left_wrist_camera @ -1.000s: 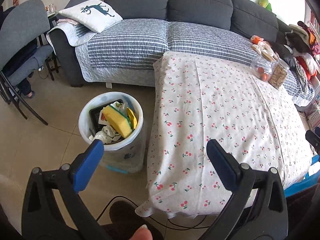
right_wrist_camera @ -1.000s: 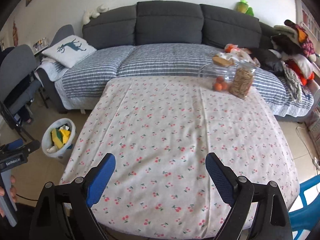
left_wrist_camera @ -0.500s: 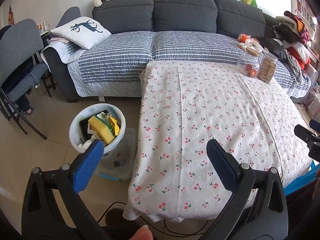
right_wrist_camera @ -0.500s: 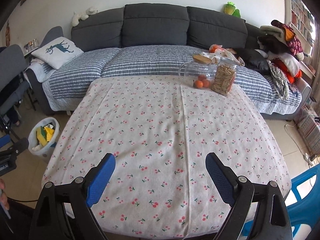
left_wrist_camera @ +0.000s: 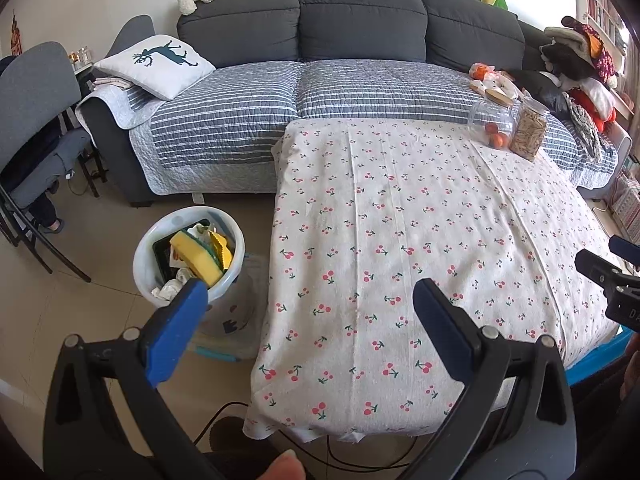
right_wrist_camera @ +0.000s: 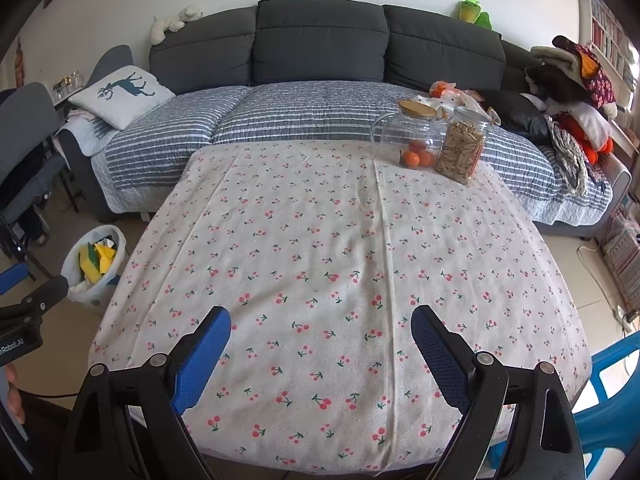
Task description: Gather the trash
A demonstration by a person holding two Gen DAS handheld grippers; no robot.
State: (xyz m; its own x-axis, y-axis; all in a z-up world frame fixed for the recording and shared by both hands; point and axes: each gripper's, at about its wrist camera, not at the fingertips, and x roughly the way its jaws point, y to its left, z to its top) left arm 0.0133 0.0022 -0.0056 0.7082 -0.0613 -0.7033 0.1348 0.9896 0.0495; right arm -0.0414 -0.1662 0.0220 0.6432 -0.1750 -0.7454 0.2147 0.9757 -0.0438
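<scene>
Retreating from the white plastic waste bin [left_wrist_camera: 188, 258], now at nine o'clock of the cherry-print tablecloth [left_wrist_camera: 420, 248], the left gripper [left_wrist_camera: 308, 312] has backed off, jaws apart and empty. The right gripper [right_wrist_camera: 320, 344] hovers likewise apart above the cloth; the yellow sponge [left_wrist_camera: 196, 262] and scraps sit binned, suggesting collection is essentially complete.

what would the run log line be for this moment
left gripper open, empty | right gripper open, empty | trash bin on floor, full | table: two jars only

Bright daylight, sharp (edges bowed).
</scene>
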